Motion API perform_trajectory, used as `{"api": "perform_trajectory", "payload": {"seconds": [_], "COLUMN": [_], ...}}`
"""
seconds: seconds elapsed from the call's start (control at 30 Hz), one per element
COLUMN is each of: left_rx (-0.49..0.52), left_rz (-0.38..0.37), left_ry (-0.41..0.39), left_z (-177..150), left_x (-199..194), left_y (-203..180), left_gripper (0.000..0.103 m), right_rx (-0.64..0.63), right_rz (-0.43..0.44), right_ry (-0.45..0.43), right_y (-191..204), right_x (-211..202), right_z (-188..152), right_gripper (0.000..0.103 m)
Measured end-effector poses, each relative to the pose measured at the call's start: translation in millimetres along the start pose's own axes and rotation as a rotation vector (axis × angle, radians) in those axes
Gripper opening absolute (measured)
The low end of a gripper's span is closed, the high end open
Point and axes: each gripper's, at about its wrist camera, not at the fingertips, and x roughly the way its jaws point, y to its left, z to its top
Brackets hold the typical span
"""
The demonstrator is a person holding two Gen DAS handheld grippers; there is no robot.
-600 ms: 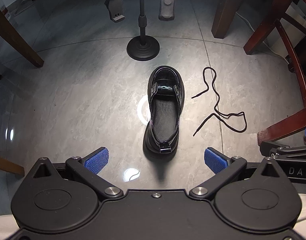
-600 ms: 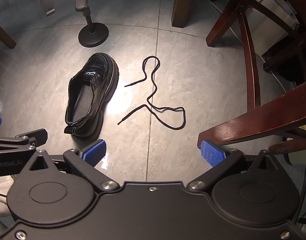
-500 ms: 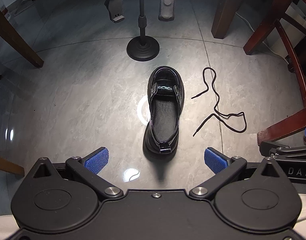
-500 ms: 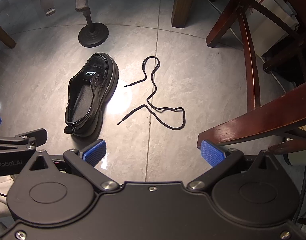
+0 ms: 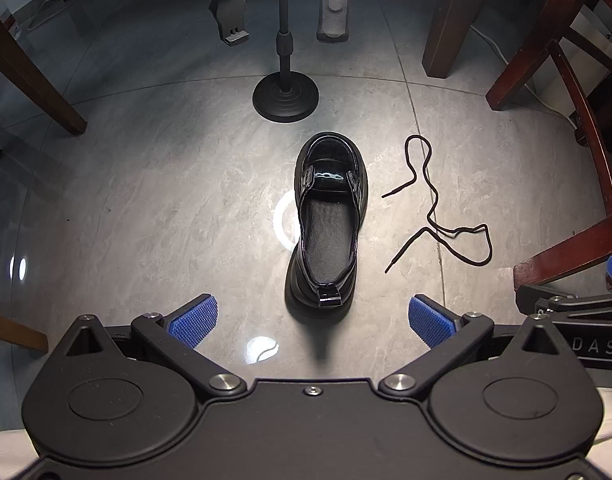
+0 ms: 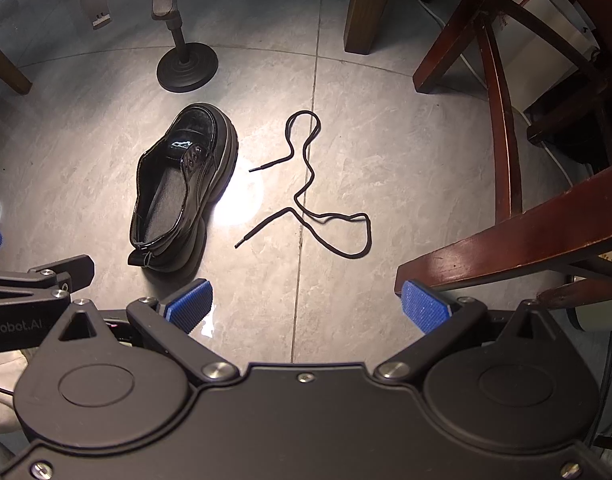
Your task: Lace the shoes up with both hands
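Nothing moved; our right gripper [image 6: 306, 306] and left gripper [image 5: 312, 320] both released, lace [image 6: 306, 188] ahead of right, shoe [image 5: 328, 220] ahead of left.

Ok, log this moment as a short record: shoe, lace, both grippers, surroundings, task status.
shoe: black glossy shoe upright on the grey tiled floor, heel toward the cameras, eyelets without lace
lace: black shoelace loose on the floor beside the shoe, both tips free, not touching it
left gripper: open, nothing between its blue fingers
right gripper: open, nothing held
surroundings: black round-based stand beyond the toe; dark wooden chair legs past the lace
status: lacing not yet begun
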Motion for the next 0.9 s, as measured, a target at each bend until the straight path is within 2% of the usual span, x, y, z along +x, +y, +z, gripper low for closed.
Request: {"api": "perform_trajectory", "payload": {"seconds": [0.23, 0.4, 0.53, 0.6, 0.63, 0.77, 0.9], "left_rx": [-0.011, -0.018, -0.014, -0.015, -0.018, -0.022, -0.035], "left_rz": [-0.001, -0.014, -0.036, -0.039, -0.039, -0.028, -0.013], "left_ry": [0.036, 0.066, 0.043, 0.033, 0.034, 0.048, 0.069], "left_z": [1, 3, 1, -1, -2, -6, -9], "left_x": [3, 6, 0, -3, -3, 2, 10], "left_y": [3, 2, 2, 3, 3, 4, 5], "left_gripper": [0.103, 0.103, 0.103, 0.103, 0.103, 0.103, 0.103], "right_rx": [-0.051, -0.223, -0.315, -0.401, -0.437, -0.592, -0.634], "right_rz": [0.017, 0.066, 0.104, 0.155, 0.152, 0.046, 0.004], "right_ry": [0.008, -0.064, -0.129, -0.18, -0.174, -0.121, -0.043], "right_y": [3, 1, -2, -1, 0, 8, 6], "right_x": [4, 13, 26, 37, 44, 98, 156], "right_z": [3, -1, 4, 14, 19, 49, 68], "right_gripper": [0.102, 0.102, 0.102, 0.102, 0.102, 0.102, 0.101]}}
